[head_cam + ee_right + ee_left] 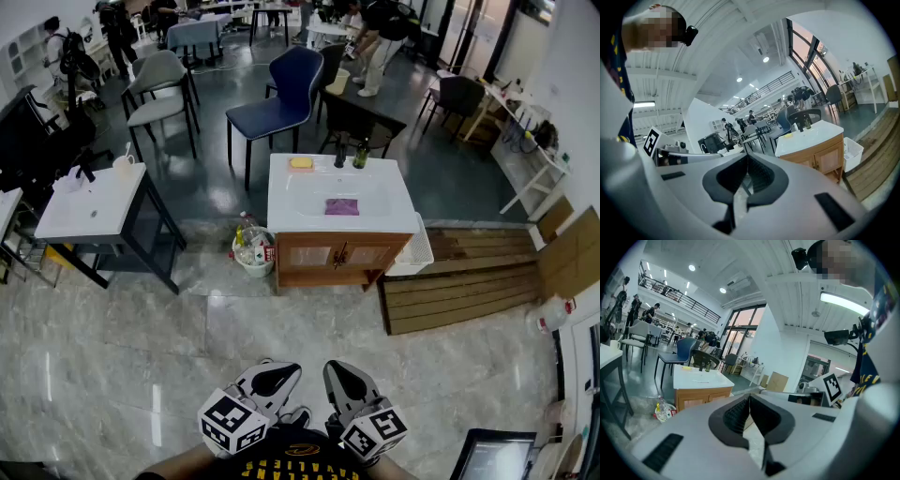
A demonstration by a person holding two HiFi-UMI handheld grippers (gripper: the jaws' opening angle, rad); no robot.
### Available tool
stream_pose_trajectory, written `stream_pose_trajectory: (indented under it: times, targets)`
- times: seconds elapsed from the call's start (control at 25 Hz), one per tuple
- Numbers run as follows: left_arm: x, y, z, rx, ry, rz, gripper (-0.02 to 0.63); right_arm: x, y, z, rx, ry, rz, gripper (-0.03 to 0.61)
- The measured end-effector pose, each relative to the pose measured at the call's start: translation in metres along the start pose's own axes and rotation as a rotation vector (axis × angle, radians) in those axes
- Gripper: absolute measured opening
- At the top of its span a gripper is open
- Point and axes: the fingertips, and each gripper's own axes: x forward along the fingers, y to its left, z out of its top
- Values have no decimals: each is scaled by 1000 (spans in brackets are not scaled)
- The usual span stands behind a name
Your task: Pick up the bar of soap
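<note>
Task not begun: soap (300,162) lies untouched on the far counter (281,211). Left gripper (275,377) and right gripper (341,377), both closed and empty, are well apart from it.

Pale grey left gripper (279,367) and right gripper (339,369), black shirt (298,466)
Both have black ribbed pads; just above the shirt's yellow lettering sit their marker cubes (232,422), white with black squares.

Sink cabinet (342,251): white top, wooden doors, stood at centre
Bar of soap (301,162): yellow, lay on the cabinet's far left corner
Cloth (342,206): purple, lay in the basin (314,195)
Left gripper (274,379): bottom centre, just beside right gripper (341,381)
</note>
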Motion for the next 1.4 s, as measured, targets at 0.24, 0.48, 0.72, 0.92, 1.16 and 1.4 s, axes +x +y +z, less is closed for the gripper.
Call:
stream_pose_trajectory:
  times: [0.24,0.48,0.72,0.92,1.16,1.4]
  targets:
    - [12,20,10,-2,3,-7,14,20,-11,5,-7,12,-13,17]
    - [35,71,40,3,-9,-45,14,73,-29,27,-8,5,-49,17]
    - [51,130,69,20,-12,-96,14,138,-42,44,18,6,-89,18]
    - [57,176,79,21,1,-111,14,183,-47,49,32,29,-119,18]
    - [66,207,91,13,-7,-118,14,216,-58,57,42,52,-139,18]
    - [85,236,94,26,6,-86,14,248,-78,56,62,76,-122,18]
